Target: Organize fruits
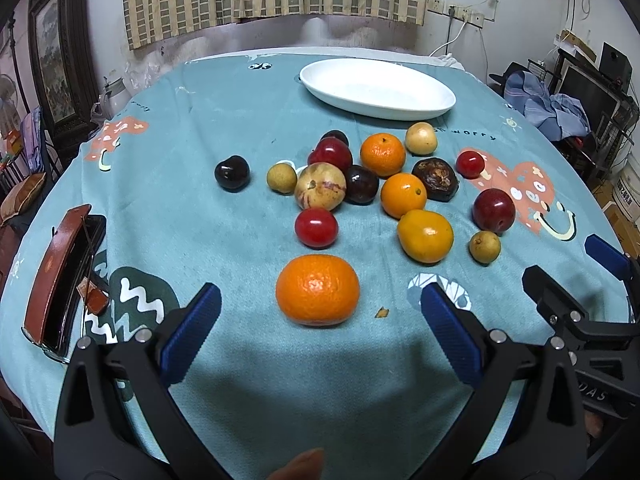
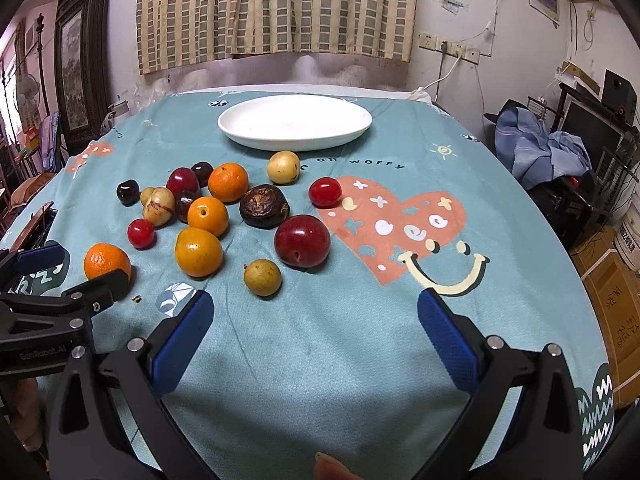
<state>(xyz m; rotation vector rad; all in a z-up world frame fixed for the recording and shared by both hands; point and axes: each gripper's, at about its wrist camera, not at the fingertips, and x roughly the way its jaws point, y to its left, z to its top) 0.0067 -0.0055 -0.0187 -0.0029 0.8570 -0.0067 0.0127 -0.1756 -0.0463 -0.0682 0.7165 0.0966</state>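
Here the left claw is wide open, with its 2 blue fingers low over the desk. A big orange sits on the blue cloth between them, but nothing touches it. The right claw is wide open too and holds nothing. Just past it lie a small tan fruit and a dark red plum. More fruits sit in a loose bunch in the middle of the desk: oranges, red ones, dark ones and a brown wrinkly one. Behind them, at the far side, is a white oval plate with no fruit on it. A red-brown box sits at the left edge.
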